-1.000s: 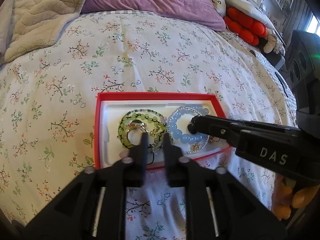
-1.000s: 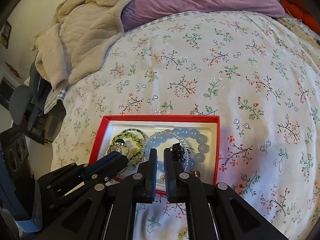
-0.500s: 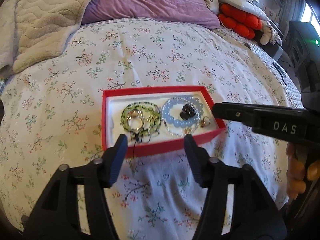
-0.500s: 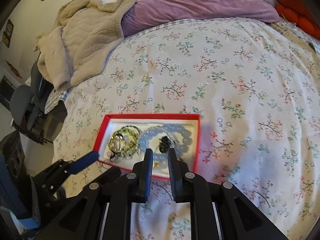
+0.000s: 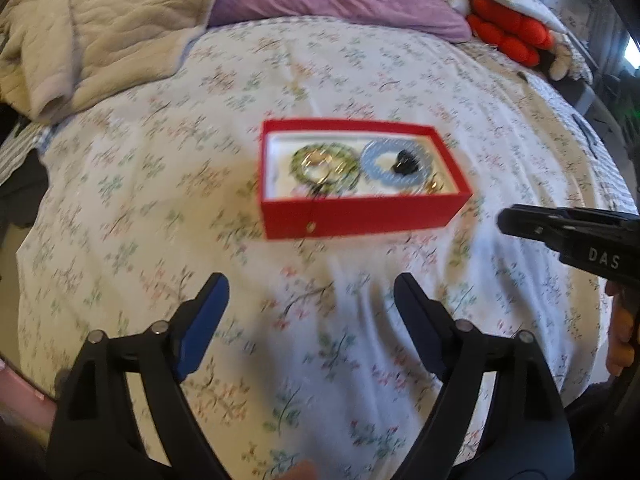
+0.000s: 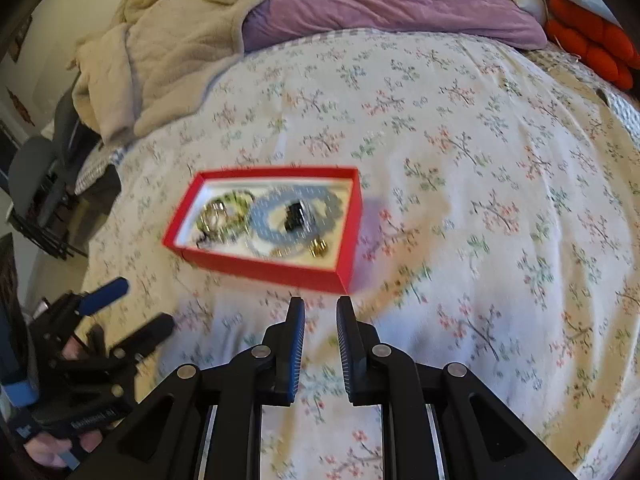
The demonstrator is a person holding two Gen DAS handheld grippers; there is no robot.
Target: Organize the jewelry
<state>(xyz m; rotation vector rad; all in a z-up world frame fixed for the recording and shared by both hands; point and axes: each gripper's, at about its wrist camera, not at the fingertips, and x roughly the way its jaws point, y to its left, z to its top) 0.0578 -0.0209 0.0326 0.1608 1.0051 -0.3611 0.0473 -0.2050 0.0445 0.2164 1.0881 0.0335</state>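
Observation:
A red jewelry box (image 5: 360,216) (image 6: 256,268) sits on the floral bedspread. Inside lie a green bead bracelet (image 5: 324,162) (image 6: 226,210) with a silver ring on it, a pale blue bead bracelet (image 5: 394,164) (image 6: 294,216), a small black piece (image 5: 404,162) (image 6: 294,212) and a gold piece (image 6: 318,246). My left gripper (image 5: 310,292) is wide open and empty, well short of the box. My right gripper (image 6: 320,308) is slightly open and empty, just short of the box's near corner. The right gripper shows from the side in the left wrist view (image 5: 560,228). The frames are motion-blurred.
A beige blanket (image 6: 168,44) and a purple pillow (image 6: 392,0) lie at the head of the bed. Red cushions (image 5: 508,32) are at the far right. A chair (image 6: 40,176) stands past the bed's left edge. The bedspread (image 6: 480,200) stretches around the box.
Both grippers have pulled back from the box. The left gripper has opened wide from shut. The right gripper has opened a little. The jewelry stays in the box.

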